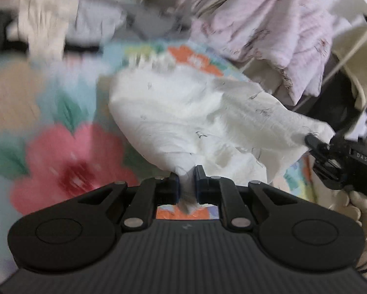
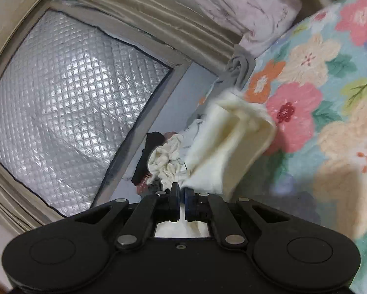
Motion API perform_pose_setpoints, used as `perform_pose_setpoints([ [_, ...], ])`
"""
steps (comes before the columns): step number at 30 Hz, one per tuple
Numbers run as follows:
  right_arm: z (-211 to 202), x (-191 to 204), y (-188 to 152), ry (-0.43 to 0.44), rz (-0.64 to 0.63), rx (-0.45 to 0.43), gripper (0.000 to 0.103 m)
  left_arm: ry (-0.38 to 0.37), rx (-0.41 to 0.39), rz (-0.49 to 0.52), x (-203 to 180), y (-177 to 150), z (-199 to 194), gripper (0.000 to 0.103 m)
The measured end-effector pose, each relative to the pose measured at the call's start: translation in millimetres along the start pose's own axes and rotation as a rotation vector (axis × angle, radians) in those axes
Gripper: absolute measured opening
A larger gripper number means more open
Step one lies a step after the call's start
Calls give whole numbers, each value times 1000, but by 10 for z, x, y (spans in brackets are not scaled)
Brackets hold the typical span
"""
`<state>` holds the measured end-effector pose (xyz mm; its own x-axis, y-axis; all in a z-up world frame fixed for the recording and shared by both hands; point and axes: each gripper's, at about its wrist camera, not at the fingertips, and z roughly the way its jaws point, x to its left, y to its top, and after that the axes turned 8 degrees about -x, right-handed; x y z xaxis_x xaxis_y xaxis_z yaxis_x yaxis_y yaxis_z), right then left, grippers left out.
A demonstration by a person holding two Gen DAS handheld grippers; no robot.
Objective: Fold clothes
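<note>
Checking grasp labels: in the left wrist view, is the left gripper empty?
No. The left gripper is shut on a bunched edge of the white garment, which spreads over the floral blanket.

White garment (image 1: pixel 183 112) crumpled, lifted, stretched above floral bedspread (image 1: pixel 68 156); hairs clinging.

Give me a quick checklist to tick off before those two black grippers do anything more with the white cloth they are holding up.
1. Left gripper pinching the white crumpled cloth garment: ok.
2. Right gripper clamped on another edge of it: ok.
3. Cloth spread flat between them: not ok, it sags and bunches.
4. Flowered bedspread beneath has bare room: ok.
5. Pink striped bedding away from the cloth: cannot tell, it lies close behind.
</note>
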<state>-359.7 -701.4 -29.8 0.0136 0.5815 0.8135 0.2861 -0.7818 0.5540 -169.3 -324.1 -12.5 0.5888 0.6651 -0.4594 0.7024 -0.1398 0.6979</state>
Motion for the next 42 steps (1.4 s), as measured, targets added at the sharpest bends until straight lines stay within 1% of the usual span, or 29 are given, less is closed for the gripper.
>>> perform_pose_setpoints([
  [1, -32, 16, -60, -91, -57, 13, 6, 25, 10, 22, 3, 3, -63, 12],
  [3, -32, -88, -146, -274, -87, 57, 6, 75, 64, 37, 58, -77, -30, 12],
  [6, -68, -139, -122, -482, -143, 45, 9, 154, 167, 32, 207, -298, 137, 12],
  [7, -101, -47, -89, -529, -216, 9, 10, 171, 187, 33, 217, -335, 194, 12],
  [9, -142, 125, -29, -561, -320, -62, 10, 167, 188, 21, 228, -326, 232, 12],
  [10, -113, 155, 7, -522, -328, -66, 10, 158, 175, 16, 228, -289, 225, 16],
  [11, -84, 186, 43, -483, -337, -71, 10, 149, 153, 18, 215, -225, 211, 17],
  [13, 141, 259, 96, -423, -404, -8, 10, 135, 110, 44, 179, -77, 210, 21],
  [15, 416, 404, 74, -460, -587, 36, 12, 120, 99, 81, 101, 73, 308, 21],
  [16, 642, 475, 56, -453, -673, 86, 12, 111, 102, 99, 55, 156, 397, 21],
  [17, 782, 494, 65, -416, -715, 133, 12, 100, 106, 115, 10, 233, 478, 21],
  [18, 925, 478, 90, -378, -719, 174, 14, 79, 112, 135, -30, 302, 573, 21],
  [19, 1068, 461, 115, -340, -722, 215, 24, 54, 119, 156, -69, 366, 674, 23],
  [20, 1206, 411, 138, -341, -720, 251, 32, 28, 126, 177, -108, 430, 775, 30],
  [22, 1482, 312, 185, -344, -715, 323, 36, 17, 136, 251, -178, 492, 968, 38],
  [23, 1566, 251, 197, -356, -724, 343, 37, 21, 143, 291, -206, 491, 1048, 39],
  [25, 1620, 128, 157, -416, -768, 373, 39, 34, 159, 369, -254, 468, 1195, 39],
  [26, 1593, 47, 132, -425, -752, 386, 40, 47, 165, 387, -254, 447, 1235, 39],
  [28, 1540, -114, 81, -442, -718, 413, 41, 57, 175, 357, -166, 385, 1269, 39],
  [30, 1453, -264, 139, -385, -570, 375, 44, 43, 196, 293, -42, 354, 1283, 39],
  [31, 1424, -337, 175, -354, -490, 357, 47, 35, 205, 254, 24, 352, 1293, 39],
  [33, 1405, -375, 202, -264, -405, 375, 47, 25, 212, 191, 126, 383, 1311, 39],
  [34, 1395, -394, 215, -219, -363, 383, 47, 27, 212, 176, 151, 403, 1314, 39],
  [35, 1394, -385, 203, -227, -372, 373, 39, 32, 209, 173, 161, 419, 1306, 39],
  [36, 1386, -327, 176, -248, -414, 353, 28, 39, 205, 179, 157, 428, 1292, 39],
  [37, 1378, -270, 148, -269, -457, 332, 10, 46, 200, 188, 148, 434, 1275, 40],
  [38, 1364, -202, 127, -267, -489, 316, 10, 50, 196, 190, 137, 438, 1259, 41],
  [42, 1405, 61, 0, -153, -528, 315, 8, 50, 184, 185, 80, 456, 1211, 41],
])
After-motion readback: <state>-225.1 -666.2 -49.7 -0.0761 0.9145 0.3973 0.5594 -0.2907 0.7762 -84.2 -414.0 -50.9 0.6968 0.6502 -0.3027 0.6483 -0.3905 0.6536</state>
